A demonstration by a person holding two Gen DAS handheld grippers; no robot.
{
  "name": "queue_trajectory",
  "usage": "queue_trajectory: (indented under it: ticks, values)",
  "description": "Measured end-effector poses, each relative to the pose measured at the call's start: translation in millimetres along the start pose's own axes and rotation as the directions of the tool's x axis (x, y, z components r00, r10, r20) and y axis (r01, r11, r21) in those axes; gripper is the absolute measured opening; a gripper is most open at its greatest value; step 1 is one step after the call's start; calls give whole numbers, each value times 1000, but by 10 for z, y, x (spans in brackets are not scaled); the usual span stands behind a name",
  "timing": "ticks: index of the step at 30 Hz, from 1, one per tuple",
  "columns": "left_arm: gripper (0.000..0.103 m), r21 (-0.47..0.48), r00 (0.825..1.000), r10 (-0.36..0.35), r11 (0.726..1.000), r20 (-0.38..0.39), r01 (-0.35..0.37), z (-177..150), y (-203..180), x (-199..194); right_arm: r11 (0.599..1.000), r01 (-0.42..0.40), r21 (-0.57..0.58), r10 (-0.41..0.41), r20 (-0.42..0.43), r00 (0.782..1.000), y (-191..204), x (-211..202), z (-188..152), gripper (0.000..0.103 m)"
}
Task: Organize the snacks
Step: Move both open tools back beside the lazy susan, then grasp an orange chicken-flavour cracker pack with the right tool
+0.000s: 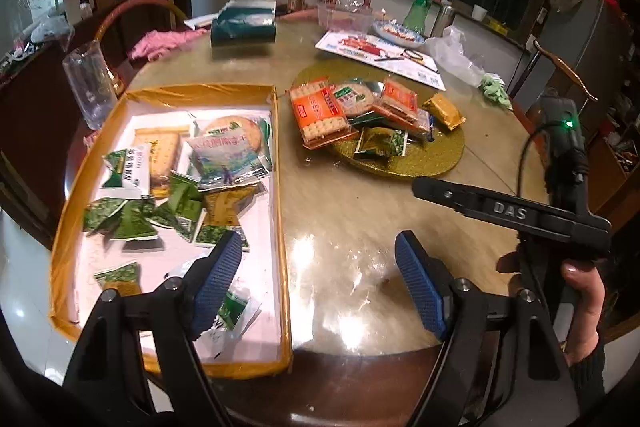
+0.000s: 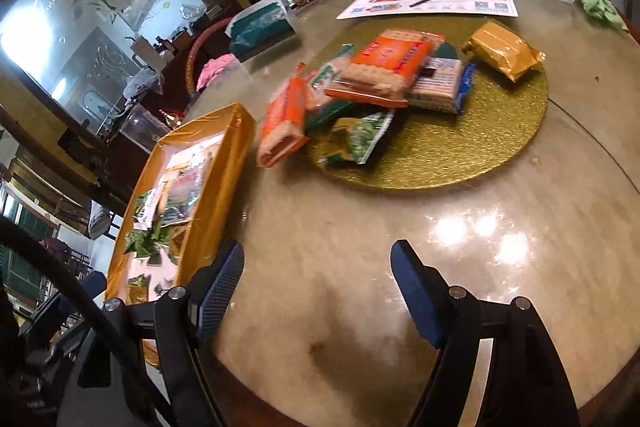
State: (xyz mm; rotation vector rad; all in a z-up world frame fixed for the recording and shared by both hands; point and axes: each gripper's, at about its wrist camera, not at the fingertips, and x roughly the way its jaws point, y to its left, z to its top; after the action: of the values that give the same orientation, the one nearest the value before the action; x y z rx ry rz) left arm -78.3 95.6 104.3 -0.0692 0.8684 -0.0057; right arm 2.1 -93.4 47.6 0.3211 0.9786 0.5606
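Both tools are empty and spread wide. The left tool (image 1: 318, 291) hangs over the near edge of the worktop (image 1: 360, 211), one blue finger (image 1: 218, 283) above the near right corner of the box (image 1: 282, 227), the other above bare worktop. The right tool (image 2: 318, 297) hovers low over the near edge too, just right of the box (image 2: 224, 163), with its jaws well apart and nothing between them.

The box sits at the near left edge of the worktop and already holds a scatter of snacks: a round cracker pack (image 1: 234, 147), a square biscuit pack (image 1: 160, 151) and several small green packets (image 1: 124, 219). More remain heaped on the gold mat (image 2: 460, 155) toward the middle of the worktop: orange cracker packs (image 2: 384, 71), a green packet (image 2: 360, 139) and a yellow packet (image 2: 504, 53) near its far edge.

The sorting looks roughly half done, and this seems to be the gap between two transfers. The next move likely calls for a reach forward to the heap; the orange pack (image 2: 280, 123) hanging off the mat's left edge is nearest the right tool. It stands tilted on its side, so the jaws would need to close across its thin faces without crushing the crackers.
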Motion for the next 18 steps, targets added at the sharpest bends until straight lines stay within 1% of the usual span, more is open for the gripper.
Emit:
queue_trajectory:
  ticks: [2, 5, 10, 13, 14, 15, 18]
  values:
    - [79, -9, 1000, 1, 1000, -12, -1, 54, 1, 74, 1000, 7, 0, -7, -6, 1000, -70, 37, 63, 76]
    - [79, -15, 1000, 2, 1000, -12, -3, 105, 8, 127, 1000, 22, 5, -22, -7, 1000, -152, 112, 245, 76]
    - [79, -25, 1000, 1, 1000, -29, -1, 160, 5, 237, 998, 36, 53, -37, 28, 999, -387, 149, 708, 76]
    - [79, -18, 999, 7, 1000, -33, -8, 194, -26, 288, 994, 47, 103, -49, 25, 998, -501, 259, 1011, 76]
    - [79, -17, 999, 9, 1000, -32, -9, 201, -37, 295, 993, 57, 108, -60, 26, 998, -508, 297, 1068, 76]
    - [79, -14, 999, 9, 1000, -34, -9, 209, -43, 309, 990, 86, 112, -89, 23, 996, -508, 363, 1157, 76]
    - [79, -5, 999, 22, 1000, -39, -23, 216, -51, 335, 984, 123, 131, -125, 13, 992, -512, 531, 1283, 79]
